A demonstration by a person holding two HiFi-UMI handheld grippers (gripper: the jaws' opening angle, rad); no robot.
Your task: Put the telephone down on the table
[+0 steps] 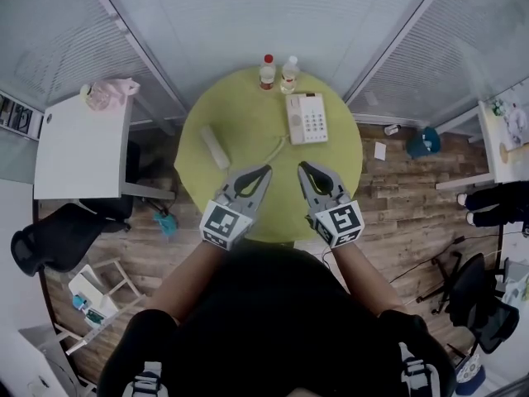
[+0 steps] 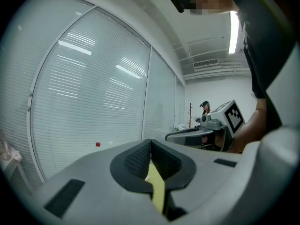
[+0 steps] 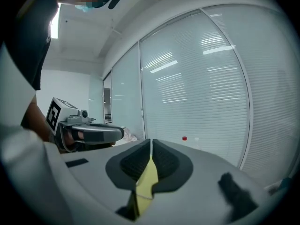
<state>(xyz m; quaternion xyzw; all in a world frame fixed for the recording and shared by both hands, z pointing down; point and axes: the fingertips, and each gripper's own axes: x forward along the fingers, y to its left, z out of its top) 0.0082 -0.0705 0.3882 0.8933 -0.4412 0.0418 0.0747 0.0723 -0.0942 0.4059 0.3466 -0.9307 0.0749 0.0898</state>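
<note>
While telephone (image 1: 307,117) rests (on table (image 1: 248,106)), jaws meet.

The table (image 1: 248,110) lies bare in front; two bottles (image 1: 267,73), seemingly, stand behind.

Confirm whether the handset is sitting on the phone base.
No, the handset lies on the table left of the base, apart from it, with only the cord between them.
</note>
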